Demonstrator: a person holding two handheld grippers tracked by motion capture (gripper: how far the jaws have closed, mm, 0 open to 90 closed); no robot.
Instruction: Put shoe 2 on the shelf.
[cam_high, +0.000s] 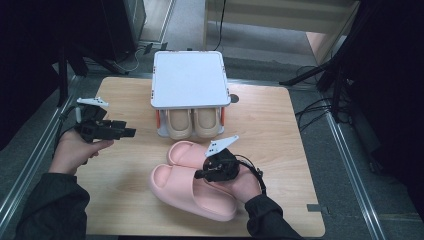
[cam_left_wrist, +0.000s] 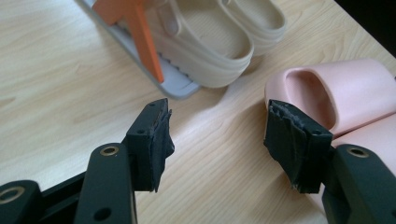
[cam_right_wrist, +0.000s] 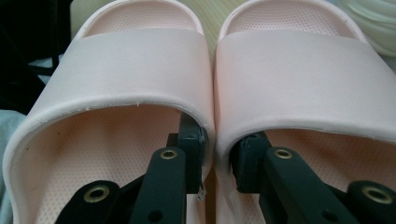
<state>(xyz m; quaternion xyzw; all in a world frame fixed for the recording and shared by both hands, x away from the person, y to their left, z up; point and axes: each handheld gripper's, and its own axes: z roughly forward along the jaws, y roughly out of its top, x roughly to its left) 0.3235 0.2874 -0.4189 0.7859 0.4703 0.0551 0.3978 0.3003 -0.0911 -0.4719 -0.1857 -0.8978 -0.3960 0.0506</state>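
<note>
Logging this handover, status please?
Left gripper open, empty. Right gripper pinching both pink slippers together. Beige pair fills rack bottom.

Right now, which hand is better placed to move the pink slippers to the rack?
Right. The right gripper already pinches both pink slippers together, one jaw inside each. The left gripper sits open and empty over bare table, beside the rack.

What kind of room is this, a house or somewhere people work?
Probably a workroom or lab rather than a home. A plain wooden table stands on grey floor, with dark stands and cables around it. On it sits a small shoe rack holding beige slippers, with pink slippers nearby.
</note>
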